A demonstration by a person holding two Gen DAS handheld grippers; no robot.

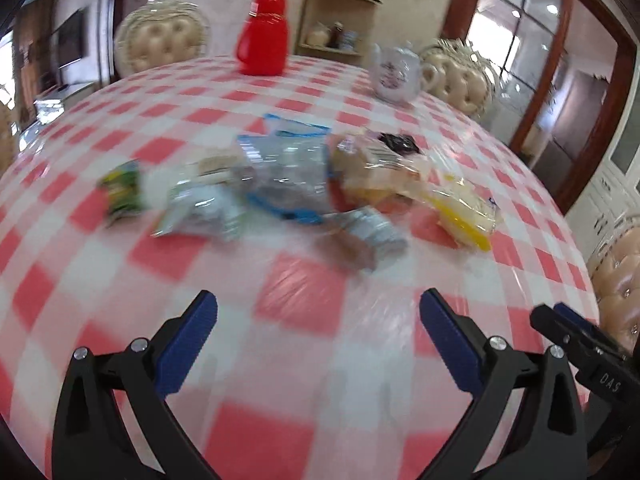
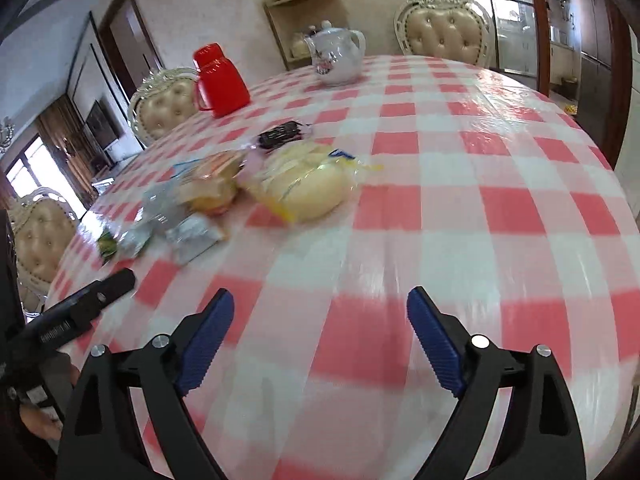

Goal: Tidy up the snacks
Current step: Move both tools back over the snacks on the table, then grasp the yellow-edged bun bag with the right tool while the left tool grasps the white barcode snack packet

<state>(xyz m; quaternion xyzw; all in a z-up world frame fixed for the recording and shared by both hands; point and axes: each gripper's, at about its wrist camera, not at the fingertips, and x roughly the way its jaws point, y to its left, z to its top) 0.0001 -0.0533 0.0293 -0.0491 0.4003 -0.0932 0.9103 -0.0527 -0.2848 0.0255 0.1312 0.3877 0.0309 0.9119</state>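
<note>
Both grippers hang empty over the near part of the checked tablecloth [image 1: 304, 292], each spread wide with nothing between its blue pads. The left gripper [image 1: 318, 312] points at the middle of the snack pile, which lies well ahead of its fingertips toward the far side. The right gripper [image 2: 320, 312] faces bare cloth; from it the pile sits ahead and to the left.

The pile is a loose row strung left to right across the table. From the left wrist view: a small green packet [image 1: 122, 192] at the left end, a silvery wrapper [image 1: 200, 210], a clear zip bag with blue edging [image 1: 288, 172] in the middle, an orange-toned bread pack [image 1: 376, 168], a dark packet [image 1: 400, 142] behind it, and a yellow-edged bread bag [image 1: 460, 208] at the right end.

Judging by position, the yellow-edged bag falls to the right gripper and the green packet to the left one.

The right wrist view shows the yellow bag's rounded bulk [image 2: 308, 188] more sharply and the left gripper's finger [image 2: 116, 284] intruding at left. Only the left wrist view shows the zip bag's outline clearly. A red jug [image 1: 262, 36] and a white teapot [image 1: 396, 72] stand beyond, well apart from the snacks.
</note>
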